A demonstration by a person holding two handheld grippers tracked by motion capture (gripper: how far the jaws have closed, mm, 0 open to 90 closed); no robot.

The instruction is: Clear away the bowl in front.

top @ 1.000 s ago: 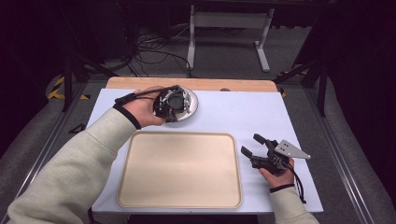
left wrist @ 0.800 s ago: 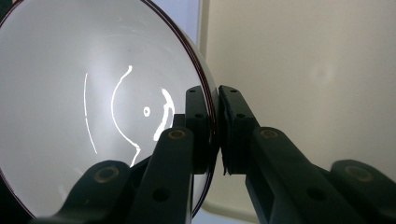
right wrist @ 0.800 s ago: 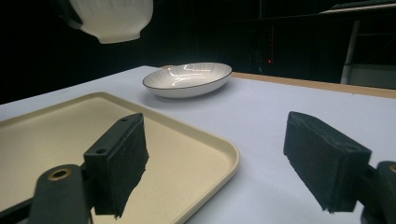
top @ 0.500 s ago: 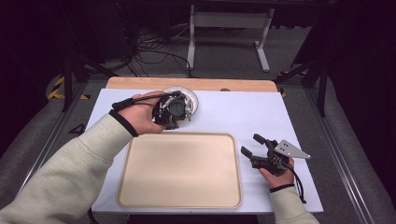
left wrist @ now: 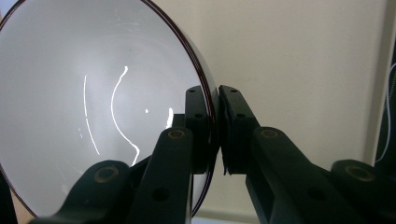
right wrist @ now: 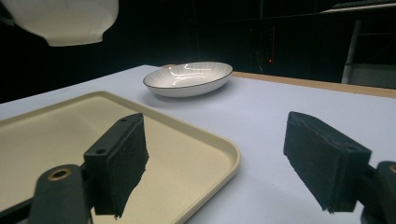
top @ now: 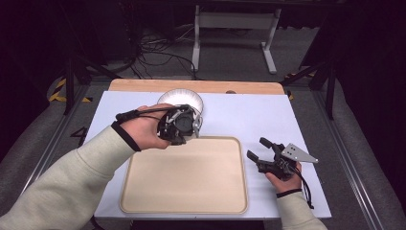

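Observation:
My left gripper [left wrist: 215, 100] is shut on the dark-edged rim of a white bowl [left wrist: 93, 107], one pad inside and one outside. In the high view the left gripper [top: 184, 125] hangs in the air over the far edge of the beige tray [top: 186, 177]. The right gripper view has the lifted bowl [right wrist: 65, 21] at its top left. A shallow white plate [top: 181, 98] stays on the table behind it. My right gripper [top: 257, 148] rests right of the tray, its jaws open with nothing between the pads [right wrist: 123, 158].
The tray [right wrist: 46, 130] lies on a white tabletop [top: 239, 115] with a wooden strip [top: 191, 86] along the far edge. The plate [right wrist: 187, 77] stands beyond the tray's far corner. Dark floor, cables and a metal stand lie past the table.
My left hand has carried the bowl away from over the plate toward the tray's far edge, uncovering the plate. The right gripper has stayed put.

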